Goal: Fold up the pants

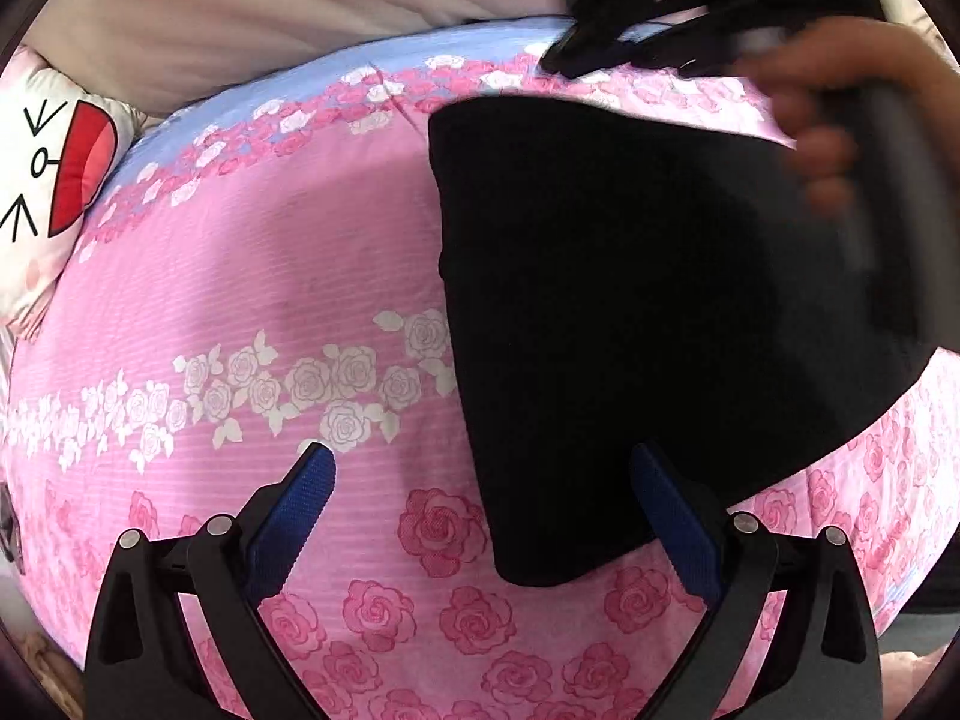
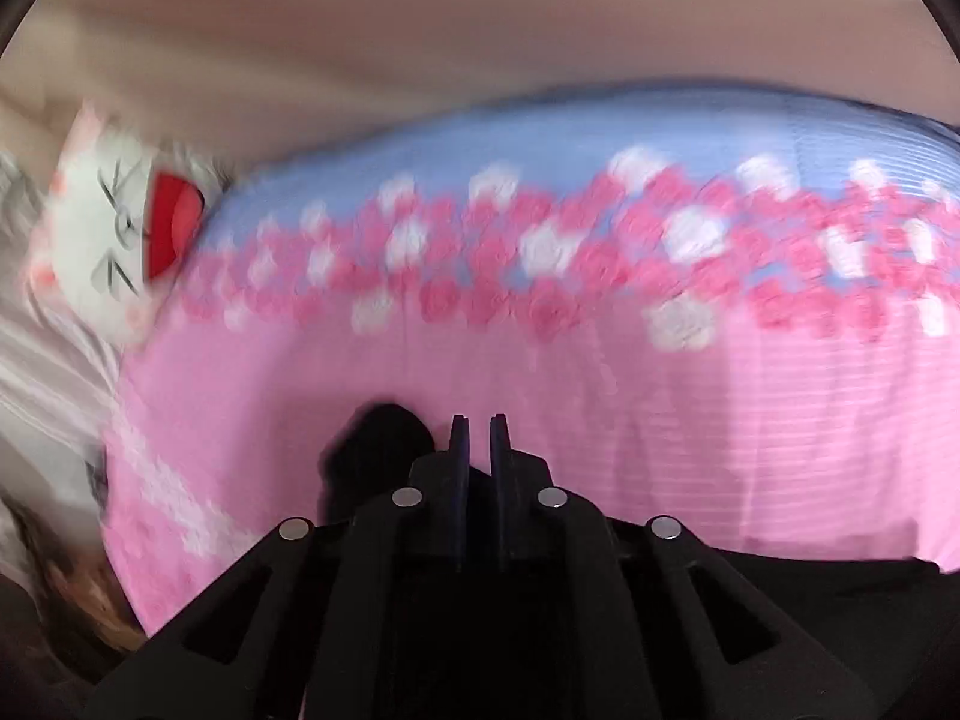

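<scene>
Left tool (image 1: 480,516) gapes empty over folded pants (image 1: 630,300) mid-bed (image 1: 240,300); right tool (image 2: 478,426), nearly closed, grips nothing visible; folding looks nearly done.

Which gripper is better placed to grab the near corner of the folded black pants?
Left. The left gripper hangs open, its blue pads astride the near corner of the folded black pants. The right gripper looks nearly shut and blurred, farther off.

Black pants (image 1: 630,312) folded into compact slab, flat on bed, apparently smooth.
</scene>
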Demonstrator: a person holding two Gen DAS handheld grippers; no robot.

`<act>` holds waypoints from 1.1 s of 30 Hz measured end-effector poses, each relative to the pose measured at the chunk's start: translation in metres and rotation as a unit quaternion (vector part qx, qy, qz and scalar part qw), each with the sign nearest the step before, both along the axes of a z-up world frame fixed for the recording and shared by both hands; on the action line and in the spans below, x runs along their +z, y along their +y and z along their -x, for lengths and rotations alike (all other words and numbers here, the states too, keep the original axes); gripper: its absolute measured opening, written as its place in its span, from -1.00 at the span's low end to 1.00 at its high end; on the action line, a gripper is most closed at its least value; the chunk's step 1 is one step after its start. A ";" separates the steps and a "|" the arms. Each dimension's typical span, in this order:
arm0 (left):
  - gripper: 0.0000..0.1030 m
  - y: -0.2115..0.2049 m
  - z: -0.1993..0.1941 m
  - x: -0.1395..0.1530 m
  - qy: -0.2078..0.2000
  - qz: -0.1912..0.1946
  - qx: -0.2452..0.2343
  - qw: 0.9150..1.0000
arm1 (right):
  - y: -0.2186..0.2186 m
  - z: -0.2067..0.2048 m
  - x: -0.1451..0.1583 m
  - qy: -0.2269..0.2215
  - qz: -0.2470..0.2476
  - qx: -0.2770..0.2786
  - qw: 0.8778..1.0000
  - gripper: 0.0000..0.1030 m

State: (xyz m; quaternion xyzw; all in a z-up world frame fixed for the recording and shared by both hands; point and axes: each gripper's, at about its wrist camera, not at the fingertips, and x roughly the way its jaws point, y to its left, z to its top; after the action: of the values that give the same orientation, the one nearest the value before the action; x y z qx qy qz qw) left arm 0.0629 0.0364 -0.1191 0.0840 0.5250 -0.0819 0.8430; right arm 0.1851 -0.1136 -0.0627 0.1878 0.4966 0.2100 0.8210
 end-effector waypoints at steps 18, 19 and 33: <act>0.90 0.001 0.005 -0.026 0.031 0.034 0.025 0.999 | 0.120 0.037 0.006 0.055 0.107 0.310 0.943 -0.91; 0.90 0.001 0.006 -0.027 0.029 0.035 0.025 0.999 | 0.140 0.029 -0.011 0.067 0.155 0.339 0.926 -0.92; 0.89 0.007 0.022 -0.003 -0.012 0.051 0.043 0.998 | -0.086 0.062 0.027 0.005 0.084 0.013 0.996 -0.85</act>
State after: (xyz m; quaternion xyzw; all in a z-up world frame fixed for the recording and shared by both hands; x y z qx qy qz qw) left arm 0.0408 0.0435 -0.1217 0.0194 0.5129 -0.0712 0.8553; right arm 0.1227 -0.1995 -0.0361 0.1123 0.5192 0.1771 0.8285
